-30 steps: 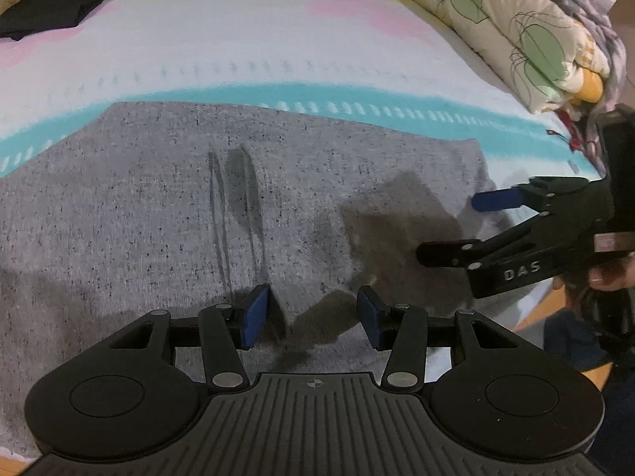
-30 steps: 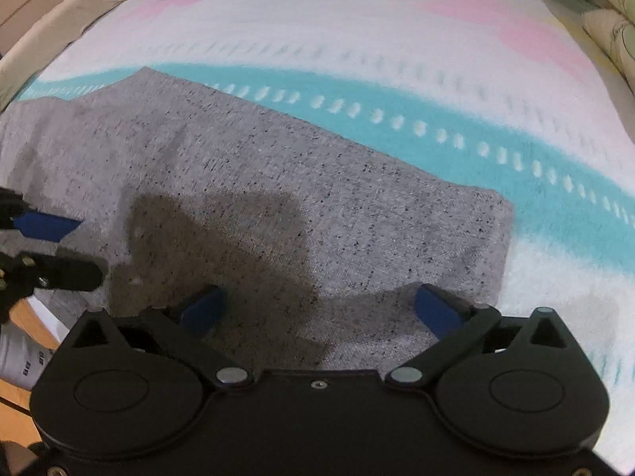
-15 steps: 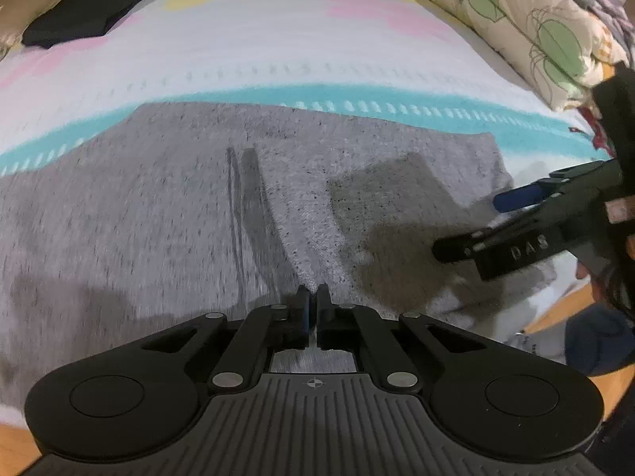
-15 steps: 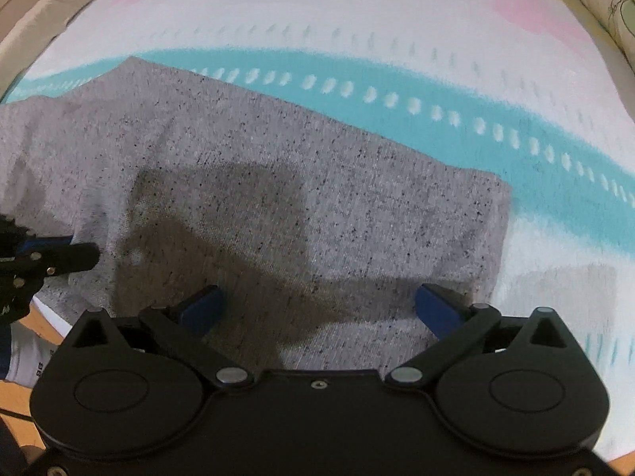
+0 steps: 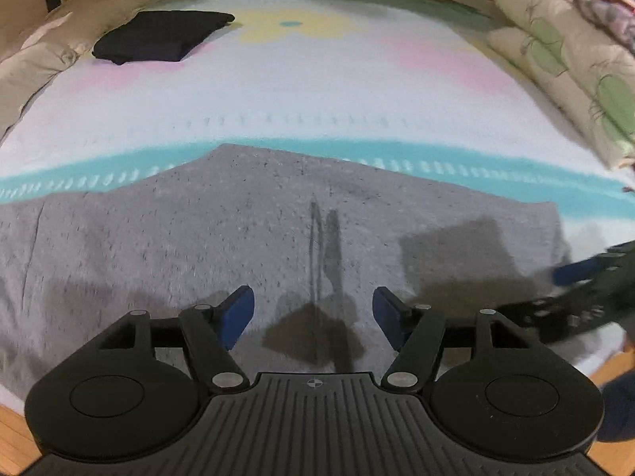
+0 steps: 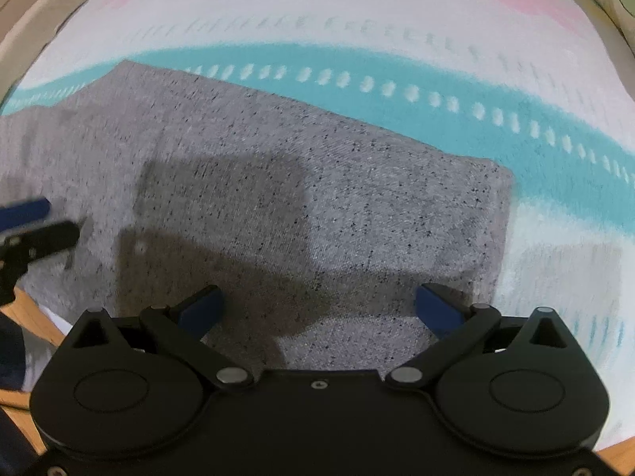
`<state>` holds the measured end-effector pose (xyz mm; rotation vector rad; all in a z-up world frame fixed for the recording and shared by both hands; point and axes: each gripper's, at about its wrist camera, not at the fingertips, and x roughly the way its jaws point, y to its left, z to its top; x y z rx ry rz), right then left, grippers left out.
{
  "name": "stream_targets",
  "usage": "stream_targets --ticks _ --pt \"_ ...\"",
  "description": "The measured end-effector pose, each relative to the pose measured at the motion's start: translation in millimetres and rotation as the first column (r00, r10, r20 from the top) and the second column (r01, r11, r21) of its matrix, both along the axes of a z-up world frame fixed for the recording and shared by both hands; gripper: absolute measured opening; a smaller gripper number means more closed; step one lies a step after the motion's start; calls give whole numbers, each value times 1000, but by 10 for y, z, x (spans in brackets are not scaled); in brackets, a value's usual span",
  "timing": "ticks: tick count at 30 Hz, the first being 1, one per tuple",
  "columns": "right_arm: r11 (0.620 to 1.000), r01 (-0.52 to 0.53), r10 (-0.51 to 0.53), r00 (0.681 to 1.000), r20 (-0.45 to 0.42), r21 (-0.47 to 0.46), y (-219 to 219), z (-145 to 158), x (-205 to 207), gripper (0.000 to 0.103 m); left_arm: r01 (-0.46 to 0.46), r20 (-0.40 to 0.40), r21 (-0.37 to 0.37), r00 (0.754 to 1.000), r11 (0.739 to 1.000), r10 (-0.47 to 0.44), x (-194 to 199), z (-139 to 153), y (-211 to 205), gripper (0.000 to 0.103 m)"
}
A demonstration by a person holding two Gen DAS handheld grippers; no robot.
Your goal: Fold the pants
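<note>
Bed (image 5: pixel 317 91) with a pastel flower-and-teal-stripe sheet carries grey pants (image 5: pixel 198 238) spread flat along its near edge. Black folded garment (image 5: pixel 162 35) near far-left corner, patterned pillows (image 5: pixel 563 51) along right edge. Left gripper (image 5: pixel 313 309) jaws have just been opening, nothing between them; right gripper (image 6: pixel 317 309) jaws wide apart over pants' right end, empty.

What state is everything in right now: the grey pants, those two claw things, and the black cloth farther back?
Pants: spread flat on the bed, held by neither gripper.
Left gripper: open, fingers have just been opening, nothing between them.
Right gripper: open wide above the pants, gripping nothing.
Black cloth: folded, lying on the sheet.
</note>
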<state>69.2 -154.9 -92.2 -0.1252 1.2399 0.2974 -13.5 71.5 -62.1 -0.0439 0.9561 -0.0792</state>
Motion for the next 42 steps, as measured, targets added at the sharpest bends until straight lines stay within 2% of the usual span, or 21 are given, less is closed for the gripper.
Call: stream_targets --ticks 5,10,15,17,18,19,21,25,27,28,30,32,34,37,39,42 --pt "999 20 -20 1000 -18 29 -42 12 24 103 17 -88 -27 996 999 -20 220 -187 -95 64" --pt "999 15 -14 1000 -16 29 -35 13 18 103 64 -67 5 996 998 -63 252 -219 -214 65" --pt "999 22 -21 1000 -16 25 -21 32 13 103 90 -76 -7 993 996 -91 362 -244 -343 64" --pt "999 26 -26 999 -19 30 -26 35 19 103 83 -68 4 994 997 -83 366 -232 -387 52" --pt "999 29 -28 999 -20 32 -24 32 27 103 79 -53 -4 995 997 -79 364 -209 -404 35" --pt "999 32 -31 999 -20 37 -29 35 31 103 70 -36 0 997 998 -70 346 -181 -415 14" --pt "998 38 -37 999 -18 52 -48 49 40 103 61 -8 27 998 998 -60 295 -101 -409 9" --pt "987 62 -64 998 12 148 -116 187 26 102 40 0 -33 999 999 -40 176 6 -214 4" --pt "972 65 -80 995 59 226 -160 303 -16 102 40 -18 -46 999 998 -41 188 -30 -161 4" --pt "966 63 -86 993 81 250 -172 336 -30 102 43 -28 -42 999 998 -44 208 -78 -151 8" --pt "967 68 -94 991 98 246 -152 331 -11 102 24 -35 -18 999 1000 -25 224 -185 -118 15" --pt "978 67 -84 993 79 195 -95 229 38 102 8 6 22 1000 1000 -8 214 -231 -129 40" --pt "987 69 -75 997 35 142 -45 68 83 102 0 24 67 1000 998 -2 199 -207 -125 51" --pt "999 12 -14 997 71 31 102 -17 32 103 -20 40 59 999 998 18 152 -112 -18 51" --pt "999 -26 28 996 87 -29 201 -37 -10 103 -84 73 15 994 996 82 114 -19 153 51" --pt "1000 5 -2 996 84 -29 220 -42 -24 103 -206 105 -72 972 976 213 14 87 472 51"
